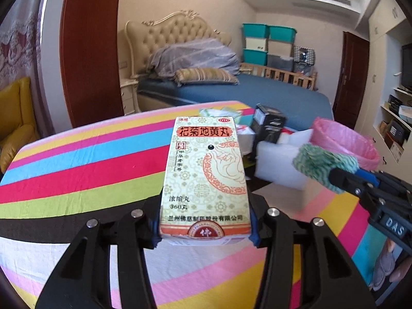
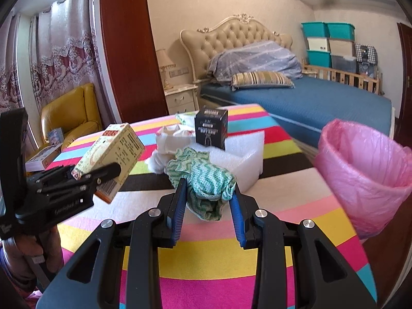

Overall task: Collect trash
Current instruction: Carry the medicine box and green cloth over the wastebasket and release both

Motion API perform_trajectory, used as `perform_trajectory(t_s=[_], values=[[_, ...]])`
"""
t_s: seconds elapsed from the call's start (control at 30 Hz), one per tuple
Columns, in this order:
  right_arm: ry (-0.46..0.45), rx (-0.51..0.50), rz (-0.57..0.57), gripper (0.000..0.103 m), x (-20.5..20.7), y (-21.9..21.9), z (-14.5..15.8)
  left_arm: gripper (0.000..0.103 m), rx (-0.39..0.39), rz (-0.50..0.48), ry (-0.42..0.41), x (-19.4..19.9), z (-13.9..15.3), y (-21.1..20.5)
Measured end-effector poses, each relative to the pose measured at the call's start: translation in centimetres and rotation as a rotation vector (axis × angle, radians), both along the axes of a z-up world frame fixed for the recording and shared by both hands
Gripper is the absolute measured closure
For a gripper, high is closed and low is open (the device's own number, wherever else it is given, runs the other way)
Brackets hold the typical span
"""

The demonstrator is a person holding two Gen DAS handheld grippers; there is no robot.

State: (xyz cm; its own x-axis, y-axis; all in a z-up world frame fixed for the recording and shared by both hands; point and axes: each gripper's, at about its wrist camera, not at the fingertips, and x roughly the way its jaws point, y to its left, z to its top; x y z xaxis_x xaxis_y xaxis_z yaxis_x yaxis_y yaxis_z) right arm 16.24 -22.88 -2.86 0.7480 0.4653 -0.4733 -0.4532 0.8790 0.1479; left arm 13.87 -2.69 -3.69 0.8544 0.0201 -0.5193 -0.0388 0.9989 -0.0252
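My left gripper (image 1: 204, 231) is shut on a cream and red medicine box (image 1: 206, 175) and holds it above the striped tablecloth (image 1: 77, 170). The box also shows in the right wrist view (image 2: 110, 154), tilted, at the left. My right gripper (image 2: 208, 195) is shut on a crumpled green and white cloth (image 2: 206, 180), held above the table; it shows at the right of the left wrist view (image 1: 324, 163). A bin lined with a pink bag (image 2: 365, 175) stands at the table's right edge.
A black box (image 2: 211, 130) stands on white foam blocks (image 2: 242, 159), with crumpled white paper (image 2: 170, 141) beside it at the far side of the table. Beyond are a bed (image 2: 309, 97), a yellow armchair (image 2: 72, 113) and stacked storage bins (image 2: 327, 43).
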Motion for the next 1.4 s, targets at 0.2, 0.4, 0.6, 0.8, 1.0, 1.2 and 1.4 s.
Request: perform_trajectory(t_s=[0.2,0.4,0.6,0.8,1.0,1.2,1.4], values=[[-0.03,0.013,-0.025,0.071,-0.7,-1.5,1.0,0.055,0.013,-0.032,-0.059,-1.1,1.0,-1.6],[-0.045,0.034,-0.061,0.071,-1.0,-3.5,1.4,0.054,0.035,-0.063,-0.096,-1.3,1.8,-3.2],[-0.066,0.04,-0.108,0.071,-1.1,-6.1,1.9,0.054,0.059,-0.126,-0.126,-0.7,2.4,-5.3],[-0.093,0.032,-0.199,0.071,-0.6,-10.1,2.6,0.054,0.046,-0.227,-0.108,1.2,2.6,-8.7],[-0.095,0.017,-0.291,0.071,0.8,-15.0,2.9,0.054,0.048,-0.322,-0.107,3.6,2.9,-13.0],[-0.07,-0.002,-0.343,0.07,2.9,-18.9,2.6,0.054,0.039,-0.406,-0.108,6.4,3.2,-17.3],[-0.069,-0.032,-0.365,0.07,4.5,-21.6,2.6,0.054,0.0,-0.476,-0.078,9.9,3.3,-21.0]])
